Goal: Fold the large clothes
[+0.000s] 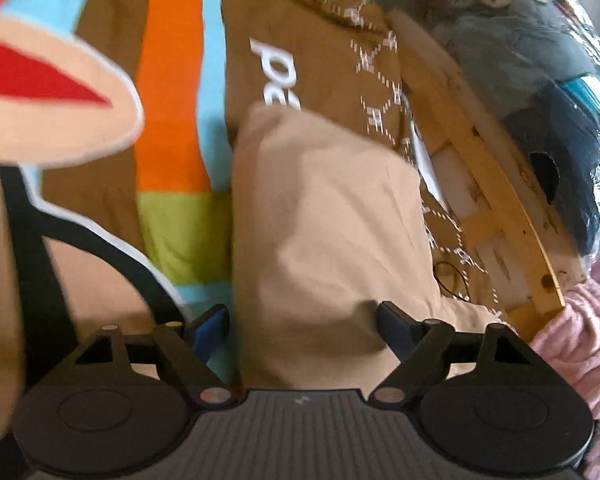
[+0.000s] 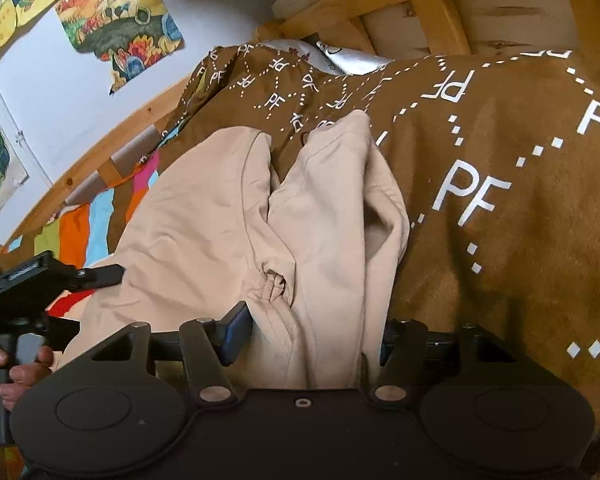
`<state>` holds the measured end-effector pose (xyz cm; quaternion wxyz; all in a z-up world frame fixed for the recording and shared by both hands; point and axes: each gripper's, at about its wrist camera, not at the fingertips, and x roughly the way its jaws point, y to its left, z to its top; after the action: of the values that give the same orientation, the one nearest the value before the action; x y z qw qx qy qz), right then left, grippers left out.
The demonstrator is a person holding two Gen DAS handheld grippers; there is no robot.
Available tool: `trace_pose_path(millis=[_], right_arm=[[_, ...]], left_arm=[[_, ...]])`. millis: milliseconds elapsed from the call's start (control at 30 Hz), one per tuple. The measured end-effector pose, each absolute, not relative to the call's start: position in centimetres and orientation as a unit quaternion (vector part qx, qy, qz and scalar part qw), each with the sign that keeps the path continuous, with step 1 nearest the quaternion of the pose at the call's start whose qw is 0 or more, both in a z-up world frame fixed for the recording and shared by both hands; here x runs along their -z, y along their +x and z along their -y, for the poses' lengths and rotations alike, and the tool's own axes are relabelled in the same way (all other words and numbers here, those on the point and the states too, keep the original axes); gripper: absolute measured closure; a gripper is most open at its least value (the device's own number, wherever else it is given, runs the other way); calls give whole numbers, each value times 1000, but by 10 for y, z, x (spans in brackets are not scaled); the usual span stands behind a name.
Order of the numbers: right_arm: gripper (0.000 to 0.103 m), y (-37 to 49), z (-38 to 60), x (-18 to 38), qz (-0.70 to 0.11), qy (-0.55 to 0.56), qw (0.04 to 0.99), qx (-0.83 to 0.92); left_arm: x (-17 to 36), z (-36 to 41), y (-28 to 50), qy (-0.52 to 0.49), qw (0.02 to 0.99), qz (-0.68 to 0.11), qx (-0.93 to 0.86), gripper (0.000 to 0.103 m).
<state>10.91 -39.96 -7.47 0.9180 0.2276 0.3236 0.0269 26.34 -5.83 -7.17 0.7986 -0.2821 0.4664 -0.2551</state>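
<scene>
Both hand-held grippers work over a beige garment (image 2: 228,216) spread on a bed. Seen from the right wrist, the right gripper (image 2: 312,332) has its blue-padded fingers (image 2: 236,330) set wide, with bunched beige cloth filling the gap between them; whether they press on the fabric cannot be told. Seen from the left wrist, the left gripper (image 1: 300,326) likewise stands with jaws wide apart and a fold of the same beige garment (image 1: 324,240) lying between its fingers (image 1: 210,328), with no clear pinch.

Largest in the scene is a brown blanket (image 2: 500,208) printed with white "PF" letters and dotted lines; it covers the bed and the garment lies on top of it. Beside the blanket runs a striped panel (image 1: 172,120) in orange, light blue, green and pink. A light wooden bed frame (image 2: 420,4) borders the bedding on the far side. A clear plastic bag of dark and striped textiles (image 1: 540,80) sits beyond the frame in the left wrist view, and a pink knitted cloth (image 1: 580,340) lies at the lower right edge there.

Colourful posters (image 2: 120,20) hang on the white wall. At the left edge of the right wrist view, a hand (image 2: 16,368) grips the handle of the left gripper (image 2: 40,280).
</scene>
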Motion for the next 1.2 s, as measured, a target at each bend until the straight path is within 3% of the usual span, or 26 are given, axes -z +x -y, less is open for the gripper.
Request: trace_pose_path(millis=[133,267,467,700,867,1000,1100,1200], right_arm=[[46,109,396,77,-318,218,922,-27],[66,106,392,73,-310,208,927,-34],[84,94,376,53,-278,172,943,-52],[85,104,327,12,-209,107,967,-96],[85,161,280,2,-182,99,969,-134],[85,217,233,16,-201,104,960,-166],[83,258,201,48,-268,88,943,-175],[66,269,192,72,-294,63,939,-168]], left_arm=[[75,75,270,-271,787,-485,269,15],[55,89,261,-221,808,-484,251,30],[22,101,230,-142,861,-416,258,44],[-17,76,221,-121,889,-350,269,51],[-46,32,247,-98,919,-305,231,51],[-48,-6,274,-84,933,-304,172,49],[-22,-28,298,-69,930,-341,117,48],[19,-47,309,-86,917,-381,81,41]])
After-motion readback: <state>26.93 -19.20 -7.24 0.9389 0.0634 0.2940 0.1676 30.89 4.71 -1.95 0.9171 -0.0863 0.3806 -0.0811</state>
